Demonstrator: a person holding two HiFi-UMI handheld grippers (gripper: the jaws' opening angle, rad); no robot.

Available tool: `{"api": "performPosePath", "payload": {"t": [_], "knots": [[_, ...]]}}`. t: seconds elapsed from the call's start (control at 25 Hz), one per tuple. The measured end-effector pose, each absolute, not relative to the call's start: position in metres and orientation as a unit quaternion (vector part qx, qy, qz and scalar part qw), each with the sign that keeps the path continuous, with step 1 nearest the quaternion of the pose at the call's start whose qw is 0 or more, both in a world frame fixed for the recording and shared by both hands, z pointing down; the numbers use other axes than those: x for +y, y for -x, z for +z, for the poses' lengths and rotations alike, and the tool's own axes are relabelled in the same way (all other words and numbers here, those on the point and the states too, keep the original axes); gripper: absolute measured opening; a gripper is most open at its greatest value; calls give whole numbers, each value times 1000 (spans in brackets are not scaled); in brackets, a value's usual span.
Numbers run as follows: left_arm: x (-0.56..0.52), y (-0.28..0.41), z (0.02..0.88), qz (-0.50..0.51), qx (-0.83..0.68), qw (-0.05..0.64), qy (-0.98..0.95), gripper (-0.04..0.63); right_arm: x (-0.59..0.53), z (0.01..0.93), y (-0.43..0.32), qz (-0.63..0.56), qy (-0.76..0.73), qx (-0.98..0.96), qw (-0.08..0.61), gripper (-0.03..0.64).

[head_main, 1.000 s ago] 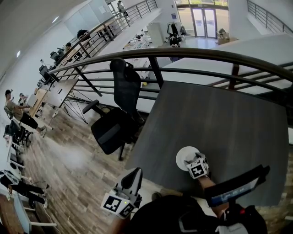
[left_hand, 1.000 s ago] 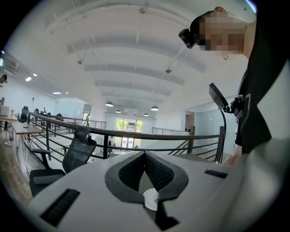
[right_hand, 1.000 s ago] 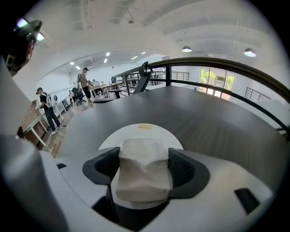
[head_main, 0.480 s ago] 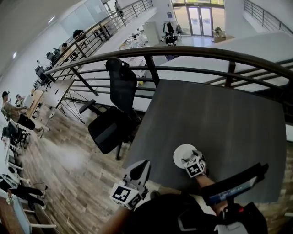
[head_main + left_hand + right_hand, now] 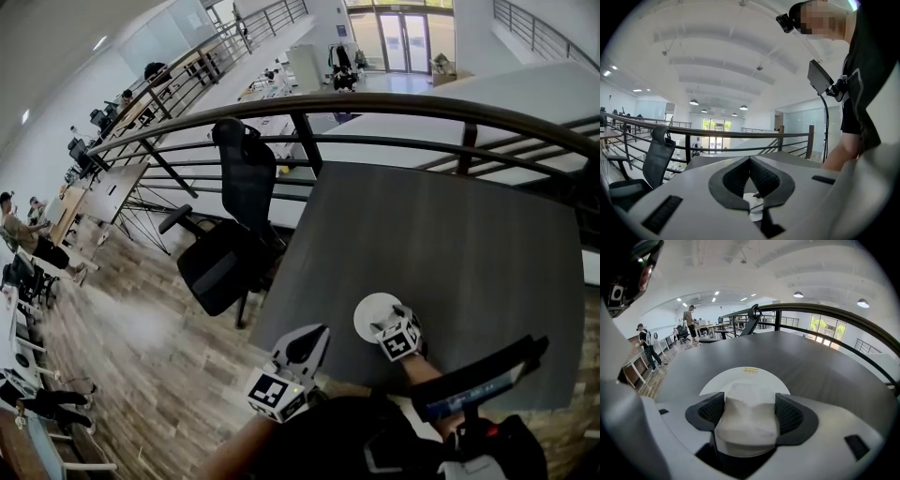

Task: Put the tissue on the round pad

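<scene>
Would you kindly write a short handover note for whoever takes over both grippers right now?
Right gripper: shut on the tissue, low over the round pad on the grey table.
Left gripper: jaws together, empty, beside the table's near corner.
Done: tissue gripped and positioned at the pad.
Left: set it on the pad, open the jaws, withdraw.

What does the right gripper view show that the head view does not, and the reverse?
Only the right gripper view: the tissue pinched in the right claw, over the round pad. Only the head view: the left claw by the corner of the table, and the right claw's marker cube. Both: the pad, the dark table, the railing.
</scene>
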State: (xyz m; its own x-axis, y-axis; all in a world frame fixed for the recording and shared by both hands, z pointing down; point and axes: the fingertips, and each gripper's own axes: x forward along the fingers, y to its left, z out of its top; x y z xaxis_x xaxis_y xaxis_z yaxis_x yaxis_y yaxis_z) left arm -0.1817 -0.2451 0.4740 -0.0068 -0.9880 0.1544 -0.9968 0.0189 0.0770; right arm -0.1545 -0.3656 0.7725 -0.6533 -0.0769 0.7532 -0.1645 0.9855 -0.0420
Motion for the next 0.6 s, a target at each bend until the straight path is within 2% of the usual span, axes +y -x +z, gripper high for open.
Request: {"api": "performPosePath", "payload": {"t": [0.2, 0.28, 0.32, 0.6], "knots": [[-243, 176, 475, 27, -710, 93, -698, 3, -362, 773, 155, 65, -64, -907, 411, 335], [-240, 177, 477, 27, -711, 93, -696, 3, -359, 770, 155, 74, -60, -909, 407, 404], [-239, 176, 477, 27, -712, 95, -696, 3, -358, 768, 156, 77, -59, -910, 403, 411], [-237, 182, 489, 24, -711, 94, -697, 3, -367, 737, 171, 78, -73, -931, 348, 411]]}}
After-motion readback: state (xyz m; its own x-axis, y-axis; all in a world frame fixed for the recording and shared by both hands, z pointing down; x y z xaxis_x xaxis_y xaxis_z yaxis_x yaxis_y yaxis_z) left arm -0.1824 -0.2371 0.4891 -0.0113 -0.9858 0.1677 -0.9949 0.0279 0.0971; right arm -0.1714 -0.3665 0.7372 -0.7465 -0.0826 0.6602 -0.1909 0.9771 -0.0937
